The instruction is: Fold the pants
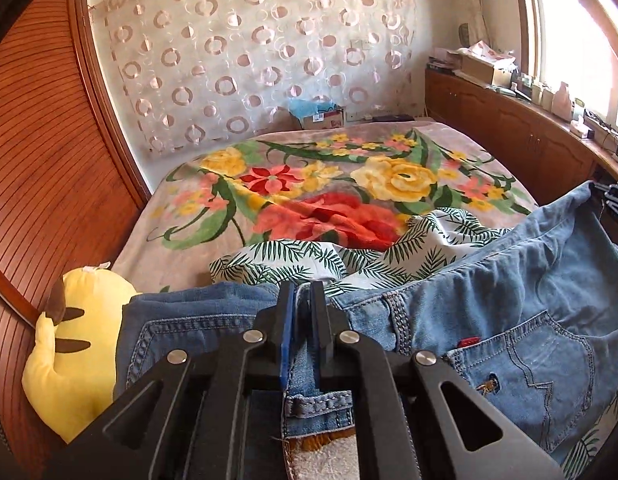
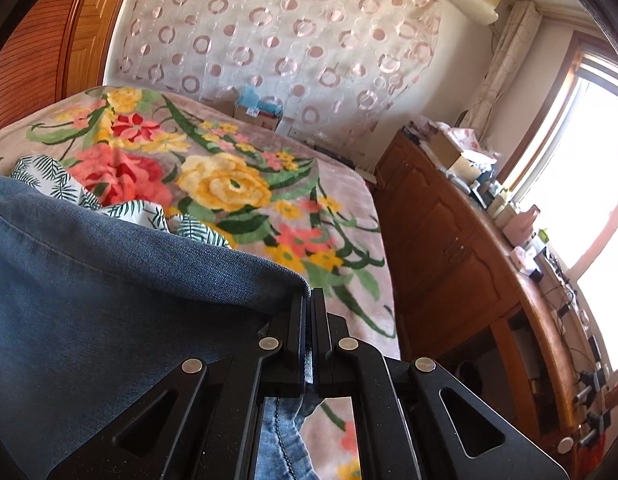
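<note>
Denim, pale blue and fairly heavy: I have one pair of pants (image 1: 489, 320) lifted over the near end of the bed, draped between my two tools above a floral blanket (image 1: 309, 184). My left gripper (image 1: 303, 292) is clenched on the waistband, cloth pinched between its pads beside a belt loop. My right gripper (image 2: 309, 300) is clamped tight on a folded edge of the same pants (image 2: 109, 300), which hang away to the left in that view. I judge the fabric soft but weighty, limp enough to sag in the middle, and not slippery. The thick seams and waistband look like the surest places to hold. Also here: one leaf-print cloth (image 1: 309, 260) crumpled just beyond the denim, one yellow plush toy (image 1: 81, 344) at near left, and one wooden cabinet (image 1: 509, 120) along the right wall.
</note>
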